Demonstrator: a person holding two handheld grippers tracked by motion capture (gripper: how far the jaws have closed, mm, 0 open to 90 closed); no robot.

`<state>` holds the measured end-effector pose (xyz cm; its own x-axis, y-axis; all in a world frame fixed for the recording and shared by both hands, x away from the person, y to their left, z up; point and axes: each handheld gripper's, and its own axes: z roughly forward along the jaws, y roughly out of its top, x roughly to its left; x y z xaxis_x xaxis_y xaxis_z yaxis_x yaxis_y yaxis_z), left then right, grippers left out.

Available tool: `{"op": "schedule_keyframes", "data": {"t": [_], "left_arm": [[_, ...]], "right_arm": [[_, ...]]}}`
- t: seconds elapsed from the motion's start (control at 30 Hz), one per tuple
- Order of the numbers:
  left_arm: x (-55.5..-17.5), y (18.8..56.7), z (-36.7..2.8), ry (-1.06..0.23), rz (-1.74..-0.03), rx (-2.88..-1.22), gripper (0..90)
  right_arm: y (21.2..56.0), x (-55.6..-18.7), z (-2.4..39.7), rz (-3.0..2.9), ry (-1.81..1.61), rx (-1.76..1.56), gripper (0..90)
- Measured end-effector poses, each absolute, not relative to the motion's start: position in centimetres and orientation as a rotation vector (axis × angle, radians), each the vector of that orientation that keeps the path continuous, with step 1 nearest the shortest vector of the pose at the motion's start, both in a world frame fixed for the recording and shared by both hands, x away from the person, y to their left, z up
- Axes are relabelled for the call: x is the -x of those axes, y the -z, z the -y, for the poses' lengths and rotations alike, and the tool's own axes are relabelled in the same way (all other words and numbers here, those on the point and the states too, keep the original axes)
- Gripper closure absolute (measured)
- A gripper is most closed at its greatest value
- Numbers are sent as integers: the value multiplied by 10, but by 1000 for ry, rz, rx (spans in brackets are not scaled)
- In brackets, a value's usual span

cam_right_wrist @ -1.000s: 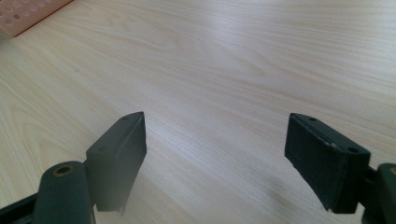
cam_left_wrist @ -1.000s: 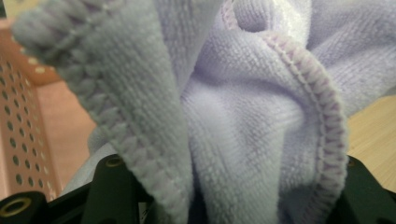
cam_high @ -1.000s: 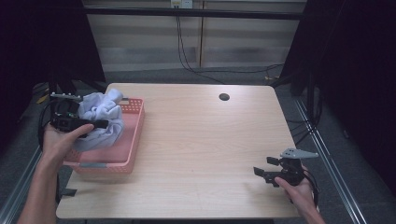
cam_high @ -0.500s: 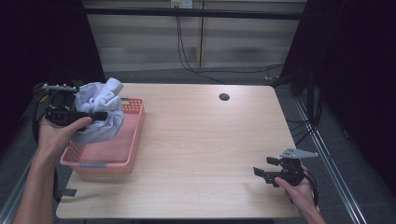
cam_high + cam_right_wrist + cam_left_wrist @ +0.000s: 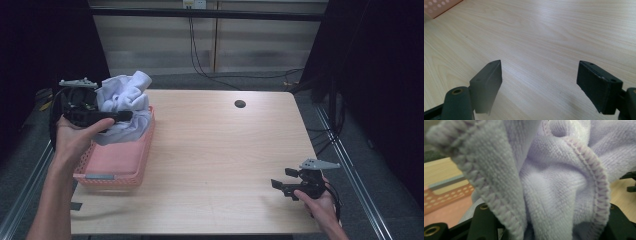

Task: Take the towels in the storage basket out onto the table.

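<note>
A crumpled pale lavender towel (image 5: 125,92) hangs in a bunch above the far end of a pink perforated basket (image 5: 117,167). My left gripper (image 5: 120,112) is shut on it, held up in a hand at the table's left edge. In the left gripper view the towel (image 5: 554,182) is bunched between the black jaws, with the basket (image 5: 446,200) below at the left. My right gripper (image 5: 281,178) stays low over the table's near right corner. Its jaws stand open with nothing between them, and the right gripper (image 5: 540,85) has bare wood under it.
The light wooden table (image 5: 215,150) has a small dark round hole (image 5: 240,104) near its far edge. The basket's corner (image 5: 439,7) lies far across from my right gripper. Cables hang behind the table.
My left gripper has risen with the towel, lifting the bundle out of the basket and slightly toward the far side. The right gripper has not moved.
</note>
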<state>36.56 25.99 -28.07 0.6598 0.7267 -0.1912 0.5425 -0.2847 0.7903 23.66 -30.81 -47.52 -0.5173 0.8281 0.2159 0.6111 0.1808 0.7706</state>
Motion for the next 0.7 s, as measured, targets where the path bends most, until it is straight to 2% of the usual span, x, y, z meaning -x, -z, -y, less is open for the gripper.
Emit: {"op": "schedule_keyframes", "data": {"t": [0.2, 0.7], "left_arm": [[-367, 279, -227, -238, -928, -1991, 432], [-359, 331, -133, -92, -805, -2112, 410]], "right_arm": [[475, -236, 307, -2214, -1242, -1376, 201], [475, -235, 305, -2230, -1242, -1354, 208]]}}
